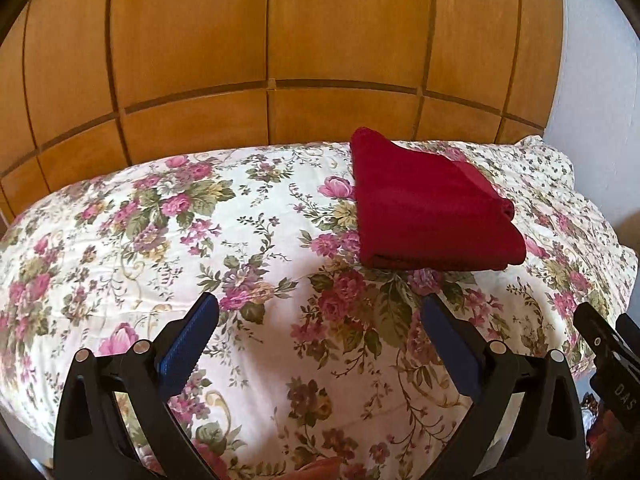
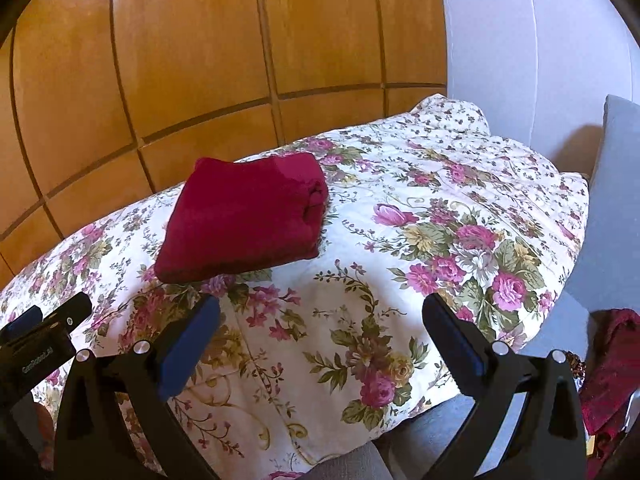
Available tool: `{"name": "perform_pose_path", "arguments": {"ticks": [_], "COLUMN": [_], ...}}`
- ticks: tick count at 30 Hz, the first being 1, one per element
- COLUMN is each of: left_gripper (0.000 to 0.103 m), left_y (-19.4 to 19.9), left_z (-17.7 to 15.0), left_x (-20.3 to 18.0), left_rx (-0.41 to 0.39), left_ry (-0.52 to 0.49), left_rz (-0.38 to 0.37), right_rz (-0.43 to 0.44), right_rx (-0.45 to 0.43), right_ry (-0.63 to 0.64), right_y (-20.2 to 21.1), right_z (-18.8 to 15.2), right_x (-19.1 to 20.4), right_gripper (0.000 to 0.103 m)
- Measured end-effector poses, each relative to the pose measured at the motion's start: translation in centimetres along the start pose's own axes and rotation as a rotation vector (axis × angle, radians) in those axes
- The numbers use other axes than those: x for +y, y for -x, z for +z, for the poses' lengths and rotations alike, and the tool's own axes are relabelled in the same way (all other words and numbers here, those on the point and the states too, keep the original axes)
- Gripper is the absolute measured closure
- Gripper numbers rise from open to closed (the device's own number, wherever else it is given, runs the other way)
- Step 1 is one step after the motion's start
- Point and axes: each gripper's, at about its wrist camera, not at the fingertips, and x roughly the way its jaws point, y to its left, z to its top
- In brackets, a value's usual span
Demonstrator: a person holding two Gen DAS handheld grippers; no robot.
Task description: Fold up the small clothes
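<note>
A dark red garment [image 1: 430, 210] lies folded into a neat rectangle on the floral quilt [image 1: 160, 240], toward its far right; it also shows in the right wrist view [image 2: 244, 216] at upper left. My left gripper [image 1: 320, 312] is open and empty, hovering over the quilt short of the garment. My right gripper [image 2: 320, 312] is open and empty, over the quilt to the right of the garment. The right gripper's body [image 1: 608, 356] shows at the right edge of the left wrist view; the left gripper's body [image 2: 40, 344] shows at the left edge of the right wrist view.
Wooden wardrobe doors [image 1: 280, 40] stand right behind the quilt. A white wall [image 2: 520, 40] and a grey cushion [image 2: 612, 208] are at the right. More dark red cloth [image 2: 612, 368] lies off the quilt's right edge.
</note>
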Motion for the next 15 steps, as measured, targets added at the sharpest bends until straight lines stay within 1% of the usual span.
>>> {"name": "perform_pose_path", "arguments": {"ticks": [3,15], "left_gripper": [0.003,0.003], "left_y": [0.11,0.30], "left_z": [-0.08,-0.56], "left_x": [-0.07,-0.49], "left_rx": [-0.001,0.007], "left_ry": [-0.011,-0.030], "left_rz": [0.007,-0.005], "right_rz": [0.011,0.016], "right_rx": [0.001,0.015], "right_ry": [0.010,0.012], "right_y": [0.05,-0.19], "right_z": [-0.05,-0.30], "right_x": [0.34,0.41], "right_gripper": [0.002,0.002]}}
